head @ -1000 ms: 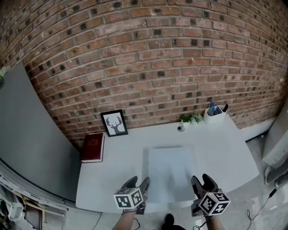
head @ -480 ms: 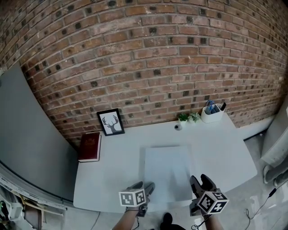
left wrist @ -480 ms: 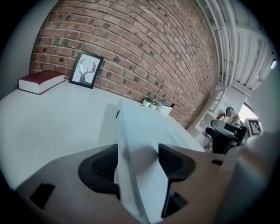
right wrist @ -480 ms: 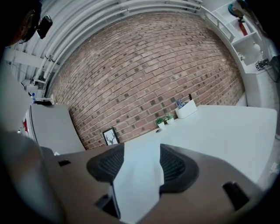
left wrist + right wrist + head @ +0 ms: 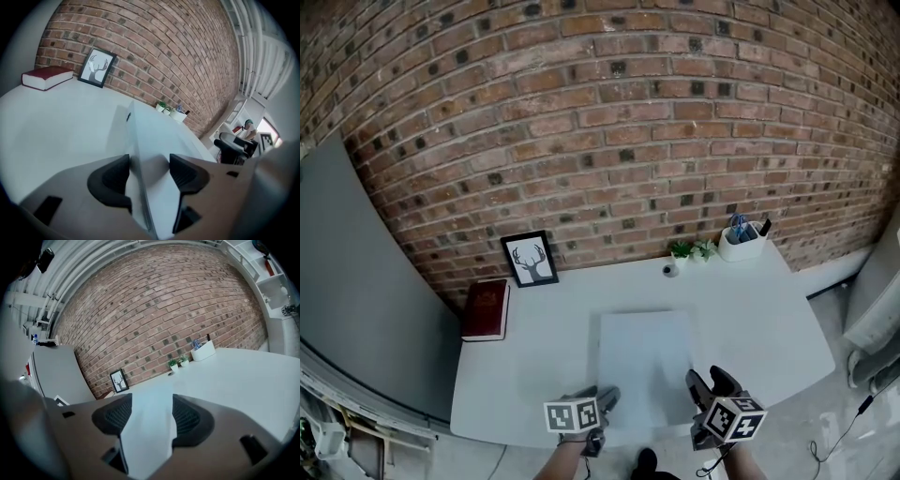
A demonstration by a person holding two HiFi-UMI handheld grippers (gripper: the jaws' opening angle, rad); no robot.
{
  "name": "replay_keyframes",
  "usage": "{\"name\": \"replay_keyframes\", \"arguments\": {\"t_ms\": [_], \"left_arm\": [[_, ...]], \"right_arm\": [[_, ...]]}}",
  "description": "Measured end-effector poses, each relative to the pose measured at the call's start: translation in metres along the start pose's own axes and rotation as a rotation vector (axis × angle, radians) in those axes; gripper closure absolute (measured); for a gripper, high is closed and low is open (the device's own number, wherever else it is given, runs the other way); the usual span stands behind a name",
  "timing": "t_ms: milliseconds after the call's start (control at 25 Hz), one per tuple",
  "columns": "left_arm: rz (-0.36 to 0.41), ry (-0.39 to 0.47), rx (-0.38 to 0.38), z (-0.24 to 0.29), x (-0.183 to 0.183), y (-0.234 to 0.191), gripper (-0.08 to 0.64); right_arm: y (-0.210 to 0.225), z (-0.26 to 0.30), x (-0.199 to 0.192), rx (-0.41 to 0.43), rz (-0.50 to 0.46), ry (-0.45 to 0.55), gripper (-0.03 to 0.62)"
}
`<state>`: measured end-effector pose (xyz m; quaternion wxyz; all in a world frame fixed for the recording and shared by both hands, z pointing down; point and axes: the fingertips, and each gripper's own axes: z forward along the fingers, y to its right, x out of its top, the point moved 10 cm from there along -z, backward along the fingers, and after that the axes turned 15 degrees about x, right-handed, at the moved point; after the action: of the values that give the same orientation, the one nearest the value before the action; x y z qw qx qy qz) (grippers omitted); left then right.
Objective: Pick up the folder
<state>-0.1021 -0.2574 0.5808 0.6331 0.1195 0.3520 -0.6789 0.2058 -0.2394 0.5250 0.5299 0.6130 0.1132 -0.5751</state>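
Observation:
A pale, flat folder (image 5: 645, 361) lies on the white table (image 5: 525, 375), its near edge close to the table's front edge. My left gripper (image 5: 598, 398) is at the folder's near-left corner. In the left gripper view the folder's left edge (image 5: 136, 140) runs between the wide-open jaws of the left gripper (image 5: 149, 171), and neither pad presses on it. My right gripper (image 5: 710, 382) is at the near-right corner. Its jaws are opening, and the right gripper view shows the folder (image 5: 150, 399) in the gap of the right gripper (image 5: 151, 416), untouched.
A red book (image 5: 486, 309) lies at the table's far left. A framed deer picture (image 5: 531, 259) leans on the brick wall. Small plants (image 5: 692, 250), a little dark object (image 5: 672, 270) and a white pen holder (image 5: 742, 242) stand at the back right. A grey panel (image 5: 356, 281) is at the left.
The left gripper has come down to the folder's near-left corner and tilted further downward, with its jaws spread wider. The right gripper has sunk a little at the near-right corner.

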Motion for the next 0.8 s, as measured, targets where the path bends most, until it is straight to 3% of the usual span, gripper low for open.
{"name": "replay_keyframes", "arguments": {"t_ms": [280,400,800], "left_arm": [[0.014,-0.001,0.014,0.003,0.000,0.004,0.298],[0.019,-0.006,0.022,0.002,-0.001,0.003,0.298],[0.018,-0.006,0.018,0.002,0.000,0.001,0.298]], "right_arm": [[0.024,0.033,-0.002,-0.003,-0.027,-0.096,0.327],[0.034,0.049,-0.004,0.002,-0.014,-0.151,0.292],[0.042,0.080,-0.009,0.097,0.040,-0.304,0.253]]}}
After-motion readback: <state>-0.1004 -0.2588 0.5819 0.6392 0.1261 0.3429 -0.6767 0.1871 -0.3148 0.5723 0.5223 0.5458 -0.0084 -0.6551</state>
